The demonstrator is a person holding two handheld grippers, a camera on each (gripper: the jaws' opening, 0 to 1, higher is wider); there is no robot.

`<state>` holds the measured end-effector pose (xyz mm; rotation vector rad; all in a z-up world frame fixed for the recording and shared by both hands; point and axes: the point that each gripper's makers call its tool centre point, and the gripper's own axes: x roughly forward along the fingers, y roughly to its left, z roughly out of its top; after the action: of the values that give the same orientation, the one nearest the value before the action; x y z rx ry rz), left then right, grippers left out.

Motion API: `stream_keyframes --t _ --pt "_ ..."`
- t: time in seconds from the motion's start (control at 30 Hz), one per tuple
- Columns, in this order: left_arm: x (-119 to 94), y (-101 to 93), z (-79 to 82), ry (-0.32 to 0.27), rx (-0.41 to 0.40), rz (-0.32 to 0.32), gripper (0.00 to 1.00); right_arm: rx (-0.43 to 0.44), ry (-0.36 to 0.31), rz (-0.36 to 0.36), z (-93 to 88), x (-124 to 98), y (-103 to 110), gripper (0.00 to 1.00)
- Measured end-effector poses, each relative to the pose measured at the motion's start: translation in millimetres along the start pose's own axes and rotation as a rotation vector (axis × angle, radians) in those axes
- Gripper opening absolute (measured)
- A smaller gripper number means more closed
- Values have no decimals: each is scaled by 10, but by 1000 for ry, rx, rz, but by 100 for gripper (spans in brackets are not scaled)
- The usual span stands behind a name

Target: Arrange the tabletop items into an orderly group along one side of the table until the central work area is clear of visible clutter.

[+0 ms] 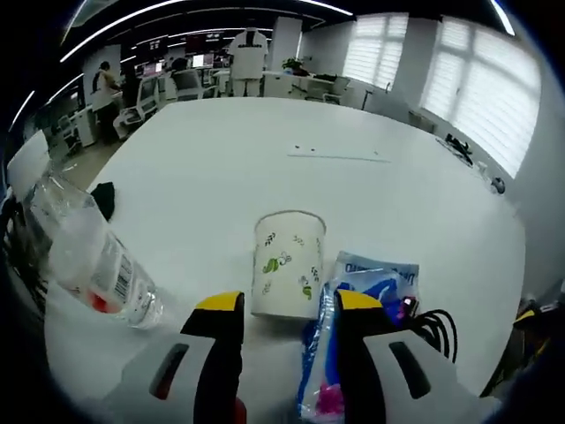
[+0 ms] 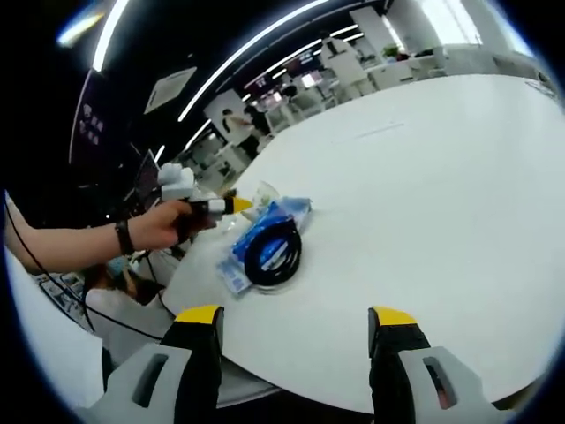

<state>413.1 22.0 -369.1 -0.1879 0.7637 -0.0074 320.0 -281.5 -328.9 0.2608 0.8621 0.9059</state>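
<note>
Right gripper jaws apart, nothing between, above white table. Left gripper in person's hand, beside blue packet carrying black cable coil.

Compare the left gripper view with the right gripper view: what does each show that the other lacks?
Left gripper view alone: a clear plastic bottle lying on its side, and the leaf-printed paper cup seen plainly just ahead of the open left gripper. Right gripper view alone: a coiled black cable on the packet, the person's hand, and the open right gripper. Shared: the white table and blue packet.
</note>
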Motion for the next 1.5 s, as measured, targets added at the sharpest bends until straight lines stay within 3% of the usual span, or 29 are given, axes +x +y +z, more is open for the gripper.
stream_keyframes --t 0.43,0.67,1.0,1.2,1.33,1.5 --pt "228 17 13 14 -87 -37 40 19 25 -16 -94 -13 -19 67" --pt "419 133 -104 77 -81 -52 38 18 29 -23 -94 -18 -6 67" --pt "301 249 -166 56 -133 -49 37 12 27 -22 -87 27 47 67" --pt "114 259 -256 40 -134 -39 37 2 33 -10 -107 75 136 67" --pt "-67 239 -260 -24 -218 -46 37 -1 33 -1 -123 114 182 67" --pt "-256 204 -461 -15 -196 -43 37 -9 43 18 -160 166 286 67"
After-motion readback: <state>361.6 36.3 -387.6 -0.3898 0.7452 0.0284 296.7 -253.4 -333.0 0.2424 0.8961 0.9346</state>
